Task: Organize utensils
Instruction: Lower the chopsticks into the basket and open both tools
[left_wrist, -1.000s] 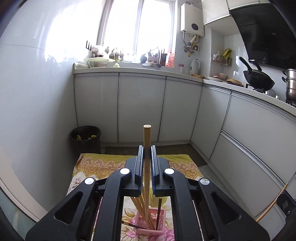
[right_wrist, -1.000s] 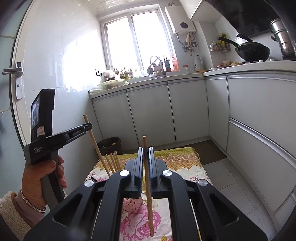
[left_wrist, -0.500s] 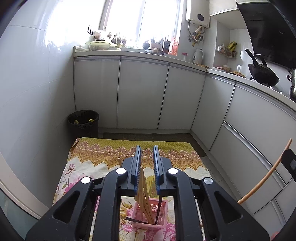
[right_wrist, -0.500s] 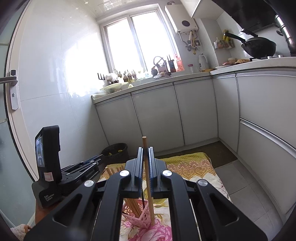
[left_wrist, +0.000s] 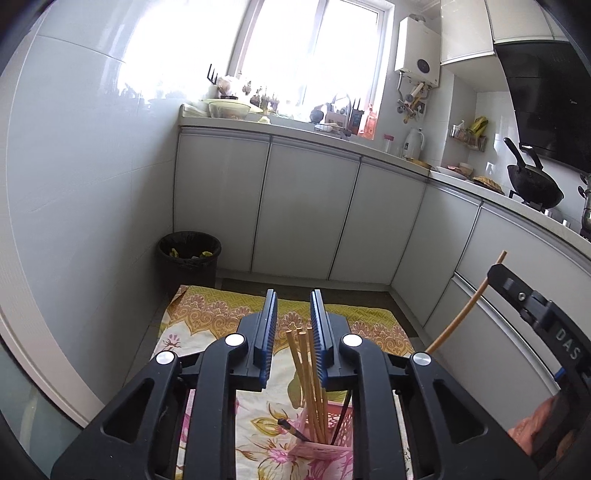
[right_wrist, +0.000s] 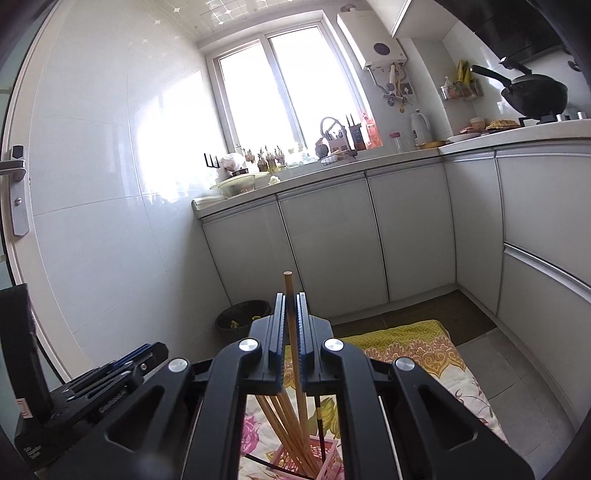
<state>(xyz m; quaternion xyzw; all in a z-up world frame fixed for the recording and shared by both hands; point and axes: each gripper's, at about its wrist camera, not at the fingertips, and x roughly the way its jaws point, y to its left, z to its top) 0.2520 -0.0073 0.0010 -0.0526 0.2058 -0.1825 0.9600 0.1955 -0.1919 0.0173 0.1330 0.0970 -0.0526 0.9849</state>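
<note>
Down on the floor, a pink slotted holder (right_wrist: 321, 456) stands on a flowered cloth (right_wrist: 436, 354), and everything here sits around that holder. A bundle of wooden chopsticks (left_wrist: 308, 384) leans inside it, tips up, with a dark thin chopstick (left_wrist: 341, 417) standing at the holder's right side and another dark one (left_wrist: 293, 435) poking out across its left rim. The left claw (left_wrist: 293, 332) hangs directly above the holder with its blue-padded jaws parted and nothing between them; the tops of the bundle rise into the gap without being pinched. The right claw (right_wrist: 291, 326) is also over the holder, its jaws closed tight on a single wooden chopstick (right_wrist: 291, 332) held nearly upright, the top end sticking out above the pads and the lower end reaching down among the others in the holder. Beyond the holder, at the far left corner of the cloth, a black waste bin (left_wrist: 189, 258) stands against the white cabinets (left_wrist: 306, 210).
</note>
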